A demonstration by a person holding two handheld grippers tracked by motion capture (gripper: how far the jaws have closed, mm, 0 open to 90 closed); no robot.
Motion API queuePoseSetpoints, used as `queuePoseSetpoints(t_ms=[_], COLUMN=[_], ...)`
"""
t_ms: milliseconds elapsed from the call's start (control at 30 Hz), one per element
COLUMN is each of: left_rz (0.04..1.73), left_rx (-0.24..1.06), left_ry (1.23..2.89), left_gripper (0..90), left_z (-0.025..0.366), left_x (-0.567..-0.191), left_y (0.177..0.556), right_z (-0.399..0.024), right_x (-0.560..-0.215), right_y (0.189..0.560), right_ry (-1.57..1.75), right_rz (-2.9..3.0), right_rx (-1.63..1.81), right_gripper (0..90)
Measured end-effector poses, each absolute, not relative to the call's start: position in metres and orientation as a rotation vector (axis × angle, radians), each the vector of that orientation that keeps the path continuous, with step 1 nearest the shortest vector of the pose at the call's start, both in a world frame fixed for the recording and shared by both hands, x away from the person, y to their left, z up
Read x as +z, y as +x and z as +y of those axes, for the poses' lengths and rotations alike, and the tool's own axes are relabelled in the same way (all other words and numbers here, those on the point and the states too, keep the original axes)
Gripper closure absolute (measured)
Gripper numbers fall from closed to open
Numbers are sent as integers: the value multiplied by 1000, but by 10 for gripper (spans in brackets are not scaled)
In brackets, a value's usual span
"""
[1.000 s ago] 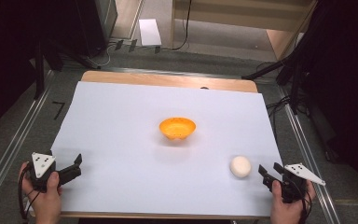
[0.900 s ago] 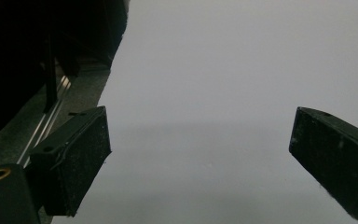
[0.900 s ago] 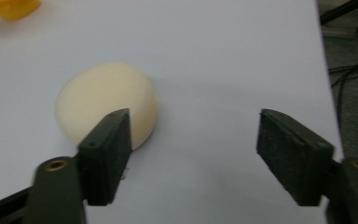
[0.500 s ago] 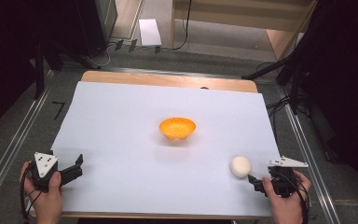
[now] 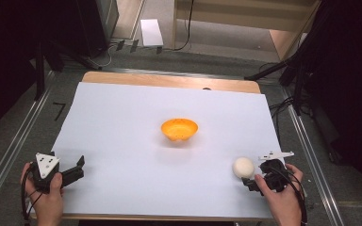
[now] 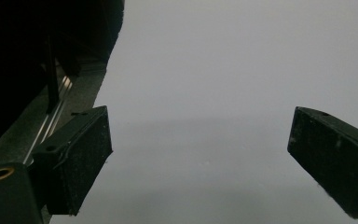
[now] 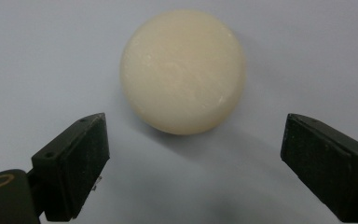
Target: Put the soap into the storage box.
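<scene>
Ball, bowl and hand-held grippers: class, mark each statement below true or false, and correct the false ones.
1. The ball lies inside the bowl. False: it lies on the white sheet, apart from the bowl.
2. The right hand-held gripper is open, with the ball just ahead of its jaws. True.
3. The left hand-held gripper is shut on the ball. False: it is open over bare sheet.
4. The bowl is orange. True.
5. The bowl sits at the sheet's near left corner. False: it sits near the middle.
</scene>
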State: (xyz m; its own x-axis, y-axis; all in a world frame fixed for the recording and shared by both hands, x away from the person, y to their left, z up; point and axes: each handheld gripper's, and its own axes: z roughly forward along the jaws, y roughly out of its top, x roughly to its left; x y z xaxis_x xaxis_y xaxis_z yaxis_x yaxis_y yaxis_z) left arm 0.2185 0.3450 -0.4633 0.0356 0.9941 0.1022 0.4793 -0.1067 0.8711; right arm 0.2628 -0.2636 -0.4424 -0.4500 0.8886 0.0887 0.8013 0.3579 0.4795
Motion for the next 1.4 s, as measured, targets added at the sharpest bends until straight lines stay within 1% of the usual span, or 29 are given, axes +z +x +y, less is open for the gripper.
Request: queuePoseSetpoints(t_ms=[333,933,1033,1233,1400], left_rz=[1509,1505,1505,1504,1504], left_rx=[999,994,994,993,992], left_ry=[1674,1687,1687,1687,1688], left_gripper=[69,69,70,70,70], left_z=[344,344,344,344,344], left_x=[-463,-464,-464,-464,-464], left_y=[219,220,220,220,220], right_z=[-254,-240,-238,-236,-238], right_x=[-443,-450,-452,-454,-453], right_y=[271,291,292,295,296], right_ry=[1515,1609,1612,1621,1626], right_rz=[2472,2453,2440,2451,2452], right_rx=[668,593,579,587,597], right_gripper=[84,153,192,241,244])
